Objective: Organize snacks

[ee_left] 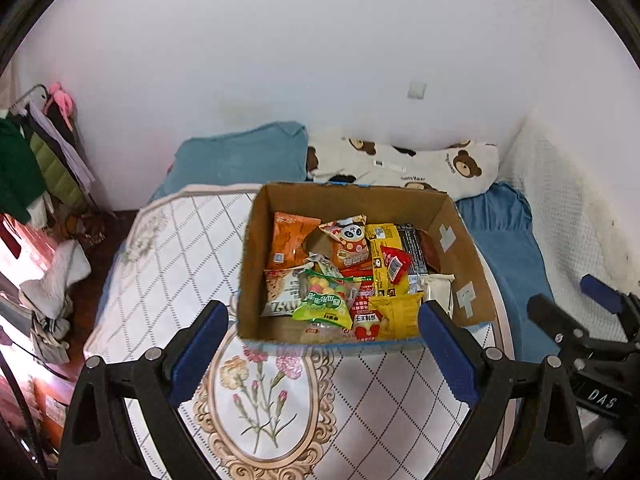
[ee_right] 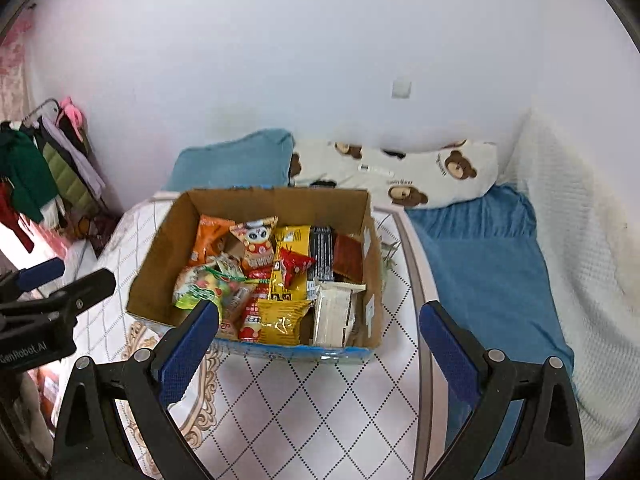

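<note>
Both grippers (ee_left: pixel 324 320) (ee_right: pixel 320 320) gape before snack-filled box (ee_left: pixel 256 240)

1. One cardboard box (ee_left: pixel 362 196) is sitting on one patterned bench (ee_left: pixel 168 248).
2. Roughly ten snack packets are lying in it; overlap is preventing an exact count. Among them: two orange (ee_left: pixel 290 240), two yellow (ee_left: pixel 384 256), one green (ee_left: pixel 326 304), one small red (ee_left: pixel 396 266), one white (ee_right: pixel 334 312).
3. Two tools are showing: left (ee_left: pixel 323 340), right (ee_right: pixel 319 338).
4. Two pillows are lying behind: one blue (ee_left: pixel 240 156), one bear-print (ee_left: pixel 404 164).

Brown cardboard box (ee_left: pixel 460 240), white diamond-patterned tablecloth (ee_left: pixel 168 248), blue bedsheet (ee_right: pixel 480 264), cream bear-print pillow (ee_right: pixel 420 176)
</note>
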Tool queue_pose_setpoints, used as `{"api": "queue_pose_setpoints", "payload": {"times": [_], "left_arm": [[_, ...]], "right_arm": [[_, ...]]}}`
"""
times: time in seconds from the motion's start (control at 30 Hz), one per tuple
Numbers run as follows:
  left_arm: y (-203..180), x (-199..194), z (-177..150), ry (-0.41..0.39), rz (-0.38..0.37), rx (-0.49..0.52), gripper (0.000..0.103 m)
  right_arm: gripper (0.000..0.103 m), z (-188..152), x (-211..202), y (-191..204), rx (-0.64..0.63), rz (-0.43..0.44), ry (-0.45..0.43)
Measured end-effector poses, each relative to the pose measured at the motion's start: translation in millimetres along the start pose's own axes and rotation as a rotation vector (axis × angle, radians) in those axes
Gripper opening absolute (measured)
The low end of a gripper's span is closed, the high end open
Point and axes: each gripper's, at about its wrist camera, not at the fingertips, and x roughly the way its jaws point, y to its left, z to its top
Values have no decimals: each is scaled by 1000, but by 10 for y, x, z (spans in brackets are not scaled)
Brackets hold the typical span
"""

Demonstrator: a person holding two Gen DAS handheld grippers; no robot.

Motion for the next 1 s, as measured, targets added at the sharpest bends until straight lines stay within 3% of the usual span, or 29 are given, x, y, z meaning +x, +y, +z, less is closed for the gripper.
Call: {"api": "queue_pose_setpoints", "payload": {"times": [0.57, 1.0], "left_arm": [[-85, -808, -373, -103, 4, 37, 97], [-69, -711, -406, -94, -7, 18, 99]], "right_arm": [[103, -342, -1037, 39, 4, -24, -103], [103, -328, -1085, -17, 12, -16, -128]]}}
